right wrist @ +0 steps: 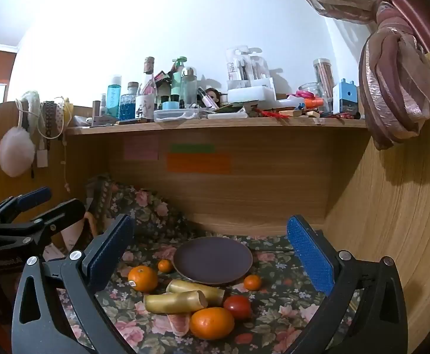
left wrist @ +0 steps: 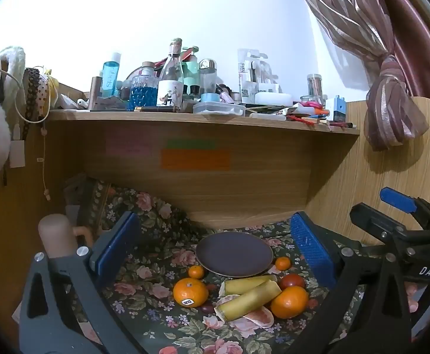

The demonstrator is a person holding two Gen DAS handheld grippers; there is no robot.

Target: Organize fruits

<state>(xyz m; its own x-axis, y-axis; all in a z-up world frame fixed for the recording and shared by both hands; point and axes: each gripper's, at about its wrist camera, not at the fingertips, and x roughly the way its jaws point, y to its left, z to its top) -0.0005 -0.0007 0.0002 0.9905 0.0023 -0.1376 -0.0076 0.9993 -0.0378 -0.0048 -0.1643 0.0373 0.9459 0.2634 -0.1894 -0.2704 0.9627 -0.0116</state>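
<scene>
work surface: a floral tablecloth [right wrist: 276, 309], dark green with pink roses, covers the desk and bunches up toward the back left corner. a wood-grain back panel [right wrist: 259, 183] rises behind it and carries three sticky notes: pink, green, orange. a wooden side panel closes the right side. above, a shelf [right wrist: 215, 124] is crowded with bottles, jars, a clear plastic box and stationery. a knotted mauve curtain [right wrist: 397, 88] hangs at upper right; a white pompom [right wrist: 15, 152] and cords hang at left. the wall is white.

task items: a dark round plate [right wrist: 213, 261] lies flat on the cloth with nothing on it. one small mandarin [right wrist: 165, 265] sits just beside its left rim, another small mandarin [right wrist: 252, 282] just beside its front right rim. a large orange with a sticker [right wrist: 142, 278] lies front left of the plate. two banana pieces [right wrist: 185, 296] lie side by side in front of the plate. a red tomato [right wrist: 237, 307] and a second large orange [right wrist: 212, 323] lie close together in front of them. a grapefruit wedge [right wrist: 179, 324] lies beside that orange.

my left gripper [left wrist: 212, 253]: blue pads spread wide, holding nothing, touching nothing, above the cloth with the fruit between them in view.

my right gripper [right wrist: 212, 253]: likewise spread wide, unloaded, clear of all fruit and the plate.
</scene>
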